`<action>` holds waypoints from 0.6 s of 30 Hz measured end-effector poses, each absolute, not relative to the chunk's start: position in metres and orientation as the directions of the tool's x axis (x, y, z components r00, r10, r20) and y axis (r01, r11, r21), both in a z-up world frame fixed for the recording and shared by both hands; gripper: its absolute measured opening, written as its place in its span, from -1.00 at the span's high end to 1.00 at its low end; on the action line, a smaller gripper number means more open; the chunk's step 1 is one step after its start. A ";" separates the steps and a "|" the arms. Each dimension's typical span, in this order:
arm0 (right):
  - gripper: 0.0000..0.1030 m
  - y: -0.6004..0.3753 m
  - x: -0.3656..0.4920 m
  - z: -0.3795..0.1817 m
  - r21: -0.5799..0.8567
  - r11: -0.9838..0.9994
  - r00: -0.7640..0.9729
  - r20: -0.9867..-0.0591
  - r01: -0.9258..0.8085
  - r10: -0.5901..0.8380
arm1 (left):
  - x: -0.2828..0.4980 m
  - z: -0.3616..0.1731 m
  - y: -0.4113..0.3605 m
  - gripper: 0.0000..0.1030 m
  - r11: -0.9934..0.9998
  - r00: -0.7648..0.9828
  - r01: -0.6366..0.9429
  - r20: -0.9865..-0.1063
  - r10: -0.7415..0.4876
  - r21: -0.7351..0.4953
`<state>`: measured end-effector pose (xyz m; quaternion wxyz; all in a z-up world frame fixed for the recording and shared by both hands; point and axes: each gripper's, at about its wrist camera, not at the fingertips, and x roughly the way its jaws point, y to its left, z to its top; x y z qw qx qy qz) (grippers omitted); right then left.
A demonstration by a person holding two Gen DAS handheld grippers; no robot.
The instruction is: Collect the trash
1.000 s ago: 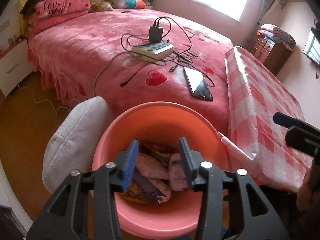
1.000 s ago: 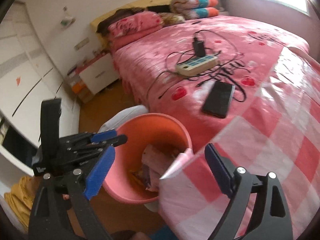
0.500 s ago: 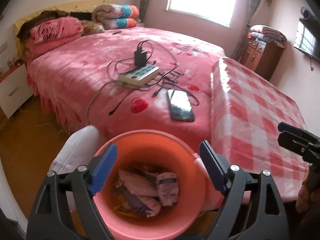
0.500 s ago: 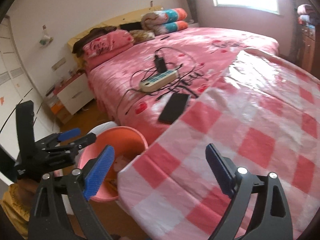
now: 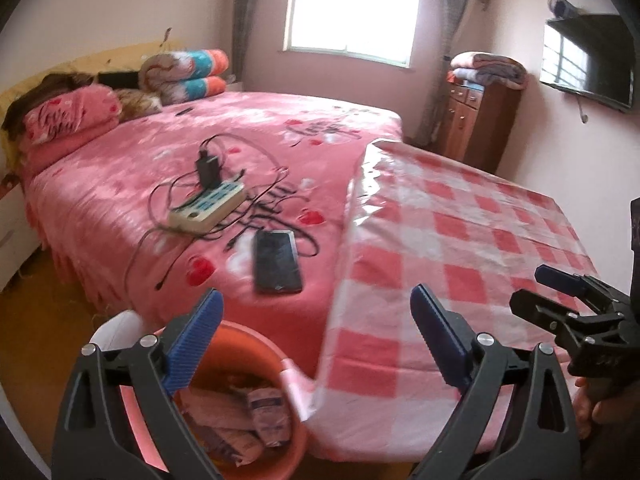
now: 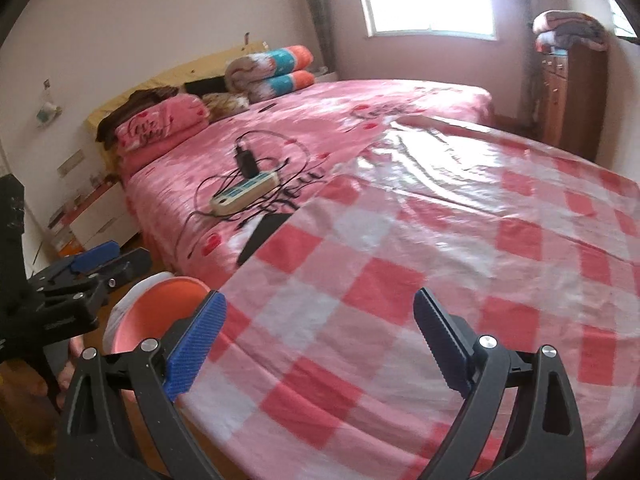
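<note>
My left gripper (image 5: 316,336) has just been opening, nothing between its ribbed blue pads; my right gripper (image 6: 320,336) gapes empty too. Crinkled wrappers (image 5: 240,420) fill the round salmon plastic bin (image 5: 288,456) beside the glossy checked cloth (image 5: 460,240).

Bed (image 5: 120,184) bears power strip (image 5: 206,208), phone (image 5: 278,262); bin (image 5: 276,364) on floor (image 5: 36,344)

A glossy plastic checked table cover (image 6: 460,248) is catching window glare; the bedspread (image 5: 132,184) is looking like soft matt cloth; the pink bucket (image 5: 256,344) is showing smooth plastic; crinkled wrappers (image 5: 244,420) are lying inside.
</note>
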<state>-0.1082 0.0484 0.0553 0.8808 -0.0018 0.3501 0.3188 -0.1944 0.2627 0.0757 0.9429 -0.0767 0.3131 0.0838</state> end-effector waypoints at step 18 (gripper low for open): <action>-0.82 -0.058 -0.089 0.055 0.203 0.909 0.720 -0.558 -0.363 0.412 | -0.149 0.093 0.162 -0.92 0.998 0.809 -0.064 -0.586 0.046 -0.010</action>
